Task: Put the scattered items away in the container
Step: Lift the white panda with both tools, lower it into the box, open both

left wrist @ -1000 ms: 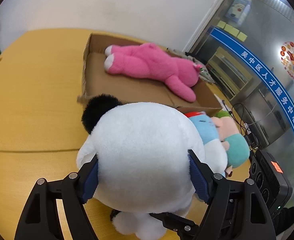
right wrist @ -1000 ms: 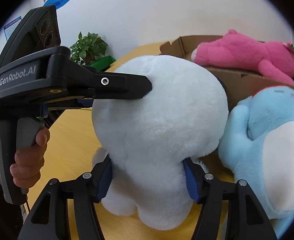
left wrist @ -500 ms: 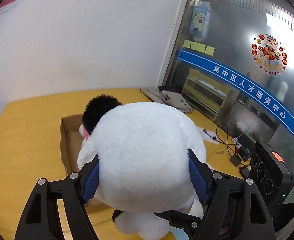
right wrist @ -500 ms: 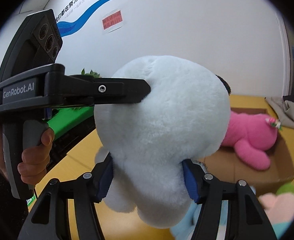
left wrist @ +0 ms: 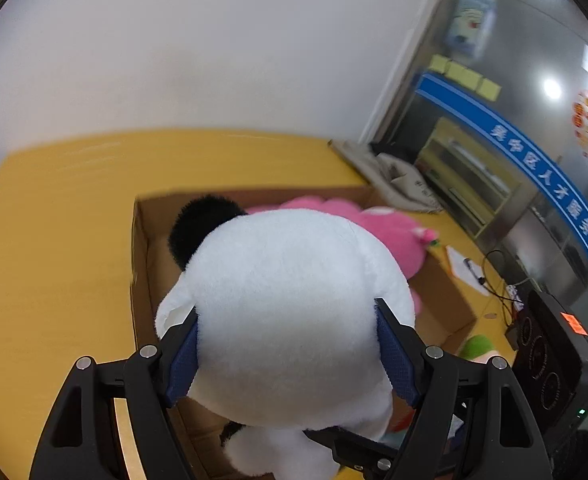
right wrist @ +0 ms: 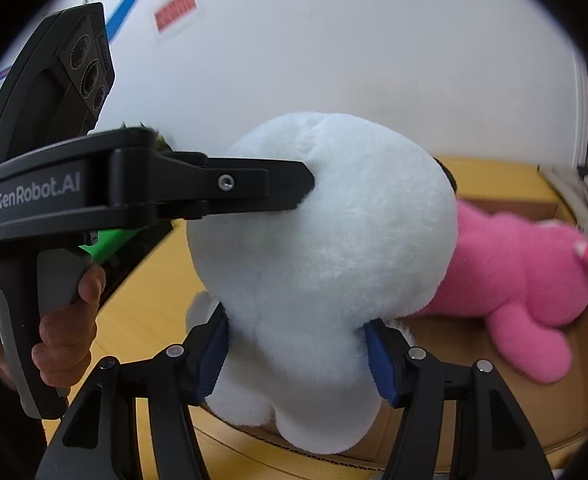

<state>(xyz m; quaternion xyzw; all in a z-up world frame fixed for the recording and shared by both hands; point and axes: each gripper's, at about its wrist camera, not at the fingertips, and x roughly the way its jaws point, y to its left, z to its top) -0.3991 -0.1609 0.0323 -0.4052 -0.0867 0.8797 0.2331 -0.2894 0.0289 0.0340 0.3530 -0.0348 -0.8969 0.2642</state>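
Observation:
A big white plush toy (left wrist: 294,312) with a black ear (left wrist: 197,228) hangs in the air, held by both grippers. My left gripper (left wrist: 289,344) is shut on its round head; my right gripper (right wrist: 298,356) is shut on its lower body (right wrist: 318,264). The toy is over the near left part of an open cardboard box (left wrist: 141,264) on the yellow table (left wrist: 53,240). A pink plush (left wrist: 382,232) lies inside the box, also seen in the right wrist view (right wrist: 518,268). The left gripper's body (right wrist: 133,184) shows in the right wrist view, pressed against the toy's head.
A green and pink plush (left wrist: 478,348) lies on the table right of the box. A grey cloth (left wrist: 398,176), papers with a pen (left wrist: 462,264) and cables lie beyond. A black device (left wrist: 554,364) stands at the right. A white wall is behind.
Both grippers lifted the white plush off the table and carried it forward, and it now hangs over the box. The blue plush beside it has dropped out of view.

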